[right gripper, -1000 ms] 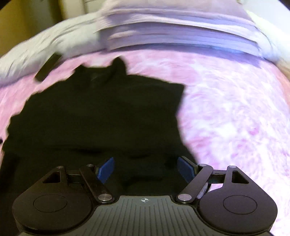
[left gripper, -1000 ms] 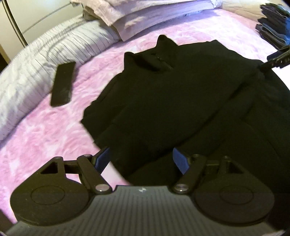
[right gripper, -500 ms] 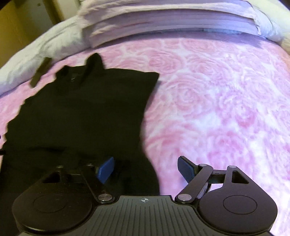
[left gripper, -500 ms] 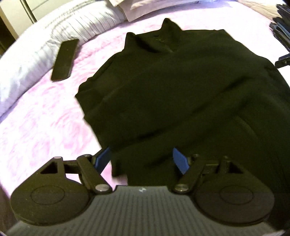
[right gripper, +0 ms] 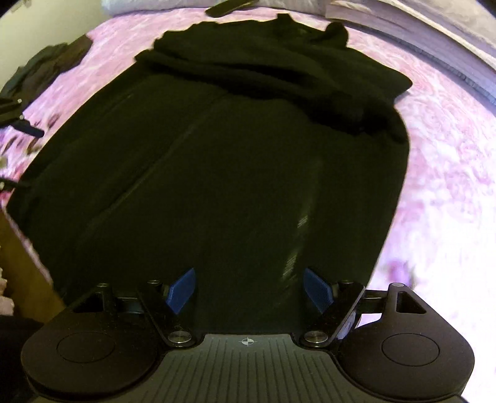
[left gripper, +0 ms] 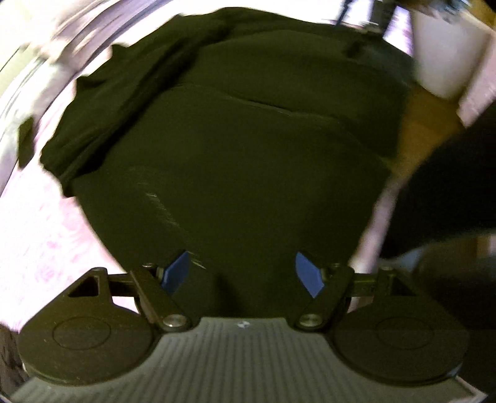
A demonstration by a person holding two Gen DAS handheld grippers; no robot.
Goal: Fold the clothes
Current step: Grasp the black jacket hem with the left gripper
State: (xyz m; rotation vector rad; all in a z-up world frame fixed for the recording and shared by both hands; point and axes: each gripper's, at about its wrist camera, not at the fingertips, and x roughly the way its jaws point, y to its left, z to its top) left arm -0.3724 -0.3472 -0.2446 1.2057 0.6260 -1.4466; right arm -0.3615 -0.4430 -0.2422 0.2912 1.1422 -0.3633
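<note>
Nearest in the left wrist view, the left tool (left gripper: 241, 272) points steeply down with its blue pads (left gripper: 175, 272) spread wide and nothing pinched between them; only the black garment (left gripper: 235, 148) shows in the gap, lying below. The right tool (right gripper: 249, 290) stands the same way, its blue pads (right gripper: 183, 290) well apart and gripping nothing, over the near hem of that garment (right gripper: 217, 173).

The black garment is the landmark. It lies flat on the bed's pink rose-patterned cover (right gripper: 446, 173), its lower part towards both tools, and it fills most of both views. A long straight seam or fold line runs diagonally across its near half in the right wrist view. Farther up, a bunched layer of the same black cloth lies across its upper part, and beyond that the collar (right gripper: 288, 20) pokes up at the far end.

Left of the garment in the right wrist view, on the cover, sits a pile of dark clothes (right gripper: 43, 71). Beyond the collar lies a flat dark oblong object (right gripper: 231, 6). To the garment's far right runs a stack of pale folded bedding (right gripper: 434, 34). The left wrist view is smeared; right of the garment there, brown floor (left gripper: 427, 124) shows past the bed's edge.
</note>
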